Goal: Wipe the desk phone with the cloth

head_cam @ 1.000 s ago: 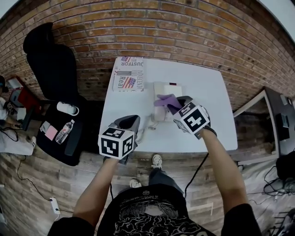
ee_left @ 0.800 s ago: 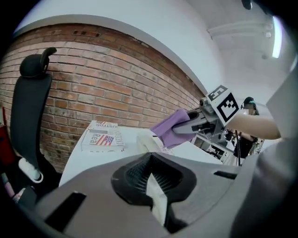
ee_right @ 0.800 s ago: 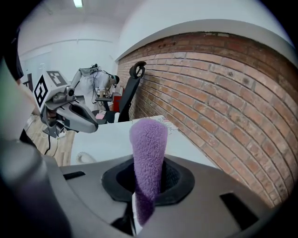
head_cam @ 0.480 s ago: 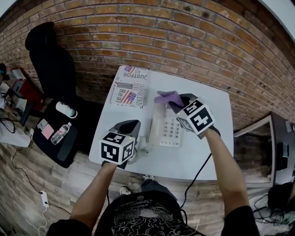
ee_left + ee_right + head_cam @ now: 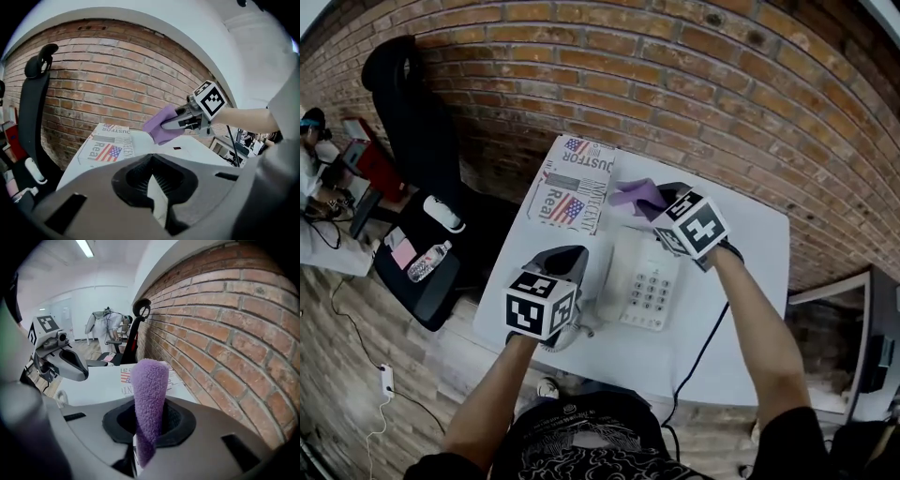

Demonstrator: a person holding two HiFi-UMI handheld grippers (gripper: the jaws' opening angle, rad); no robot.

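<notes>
Head view: desk phone (image 5: pixel 645 281) sits mid-table (image 5: pixel 741 234), newspaper (image 5: pixel 572 183) beyond it. Right gripper (image 5: pixel 661 202) holds the purple cloth (image 5: pixel 636 195) over the phone's far end; contact unclear. Left gripper (image 5: pixel 565 255) hovers at the phone's left edge

Left gripper view: jaws look drawn together, nothing between them

Right gripper view: jaws clamped on the cloth (image 5: pixel 149 385), which sticks straight out

Looks like the approach step, wipe not under way. Next move probably: lower the cloth flat onto the phone and stroke across the keypad, left gripper steadying the body
</notes>
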